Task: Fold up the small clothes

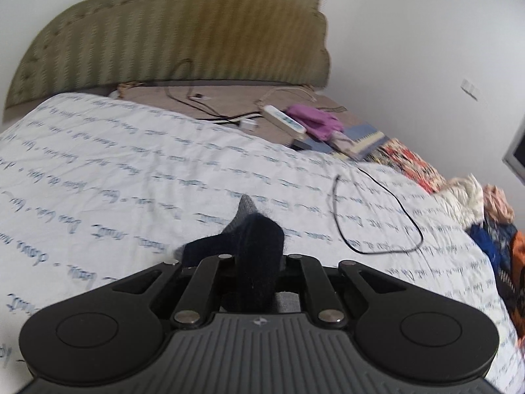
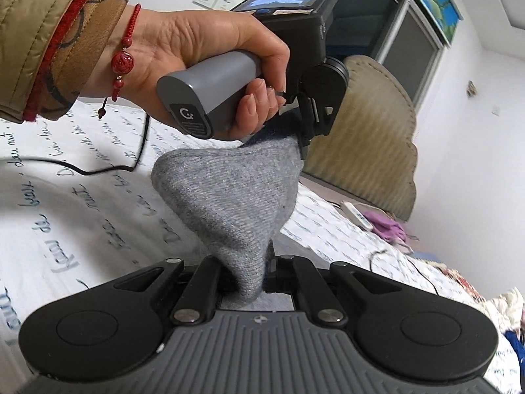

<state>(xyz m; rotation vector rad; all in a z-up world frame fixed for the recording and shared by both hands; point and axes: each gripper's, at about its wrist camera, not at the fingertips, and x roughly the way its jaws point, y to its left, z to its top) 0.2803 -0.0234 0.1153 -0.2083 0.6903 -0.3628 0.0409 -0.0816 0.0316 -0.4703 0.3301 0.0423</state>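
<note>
The grey and navy sock (image 2: pixel 229 197) hangs stretched in the air above the bed (image 1: pixel 131 170), between my two tongs. My right tongs (image 2: pixel 251 282) are clamped on its grey end, my left tongs (image 1: pixel 257 262) on its navy end. A black cable (image 1: pixel 377 223) lies on the sheet nearby.

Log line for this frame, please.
stage: sock lifted off bed | left gripper: shut on sock | right gripper: shut on sock
</note>
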